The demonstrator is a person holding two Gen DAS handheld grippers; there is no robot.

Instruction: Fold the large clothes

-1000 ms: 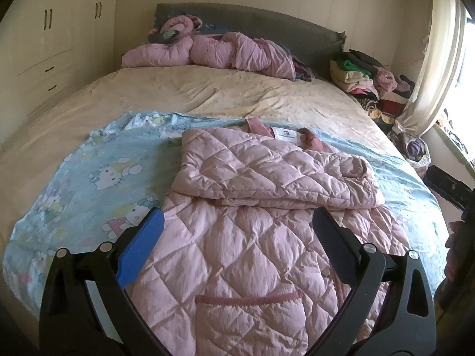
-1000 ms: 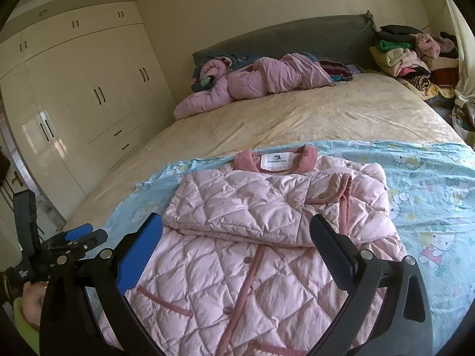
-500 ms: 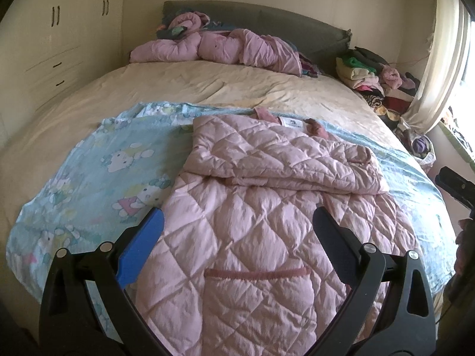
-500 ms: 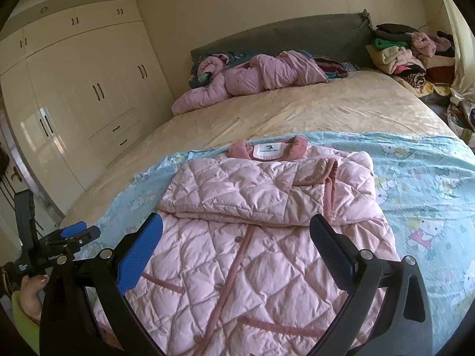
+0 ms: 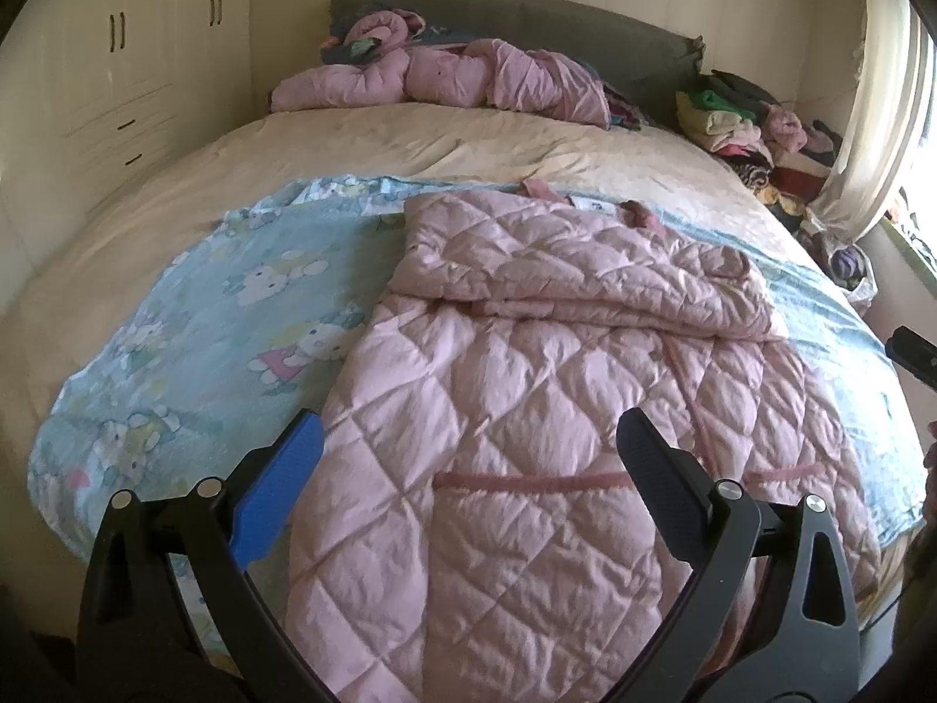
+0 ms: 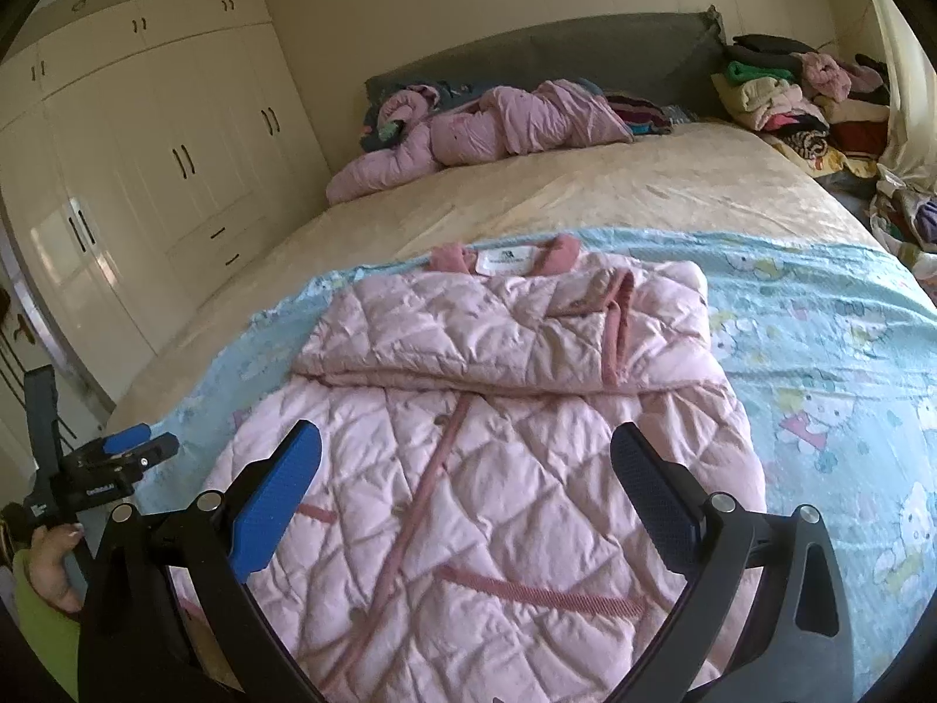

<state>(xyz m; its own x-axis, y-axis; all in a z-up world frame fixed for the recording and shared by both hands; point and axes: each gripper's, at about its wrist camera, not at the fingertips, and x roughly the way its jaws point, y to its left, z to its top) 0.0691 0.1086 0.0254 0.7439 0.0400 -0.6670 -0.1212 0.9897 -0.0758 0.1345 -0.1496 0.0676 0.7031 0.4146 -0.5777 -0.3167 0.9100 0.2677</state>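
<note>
Pink quilted coat [image 5: 527, 410] lay flat on blue cartoon blanket [image 5: 234, 316] atop bed [image 5: 410, 135], sleeves folded across chest, directly ahead of both. Left hand-held gripper [image 5: 468, 445] wide open, empty. Right hand-held gripper [image 6: 465, 457] wide open, empty.

Both views pulled back and lifted over the last second. More of the pink quilted coat [image 5: 527, 410] now in sight at the near end, pocket trims included. Left claw [image 5: 468, 451] and right claw [image 6: 465, 457] drawn toward the near hem, jaws spread wide as before, gripping nothing. More blue cartoon sheet [image 5: 205, 322] exposed at left.
</note>
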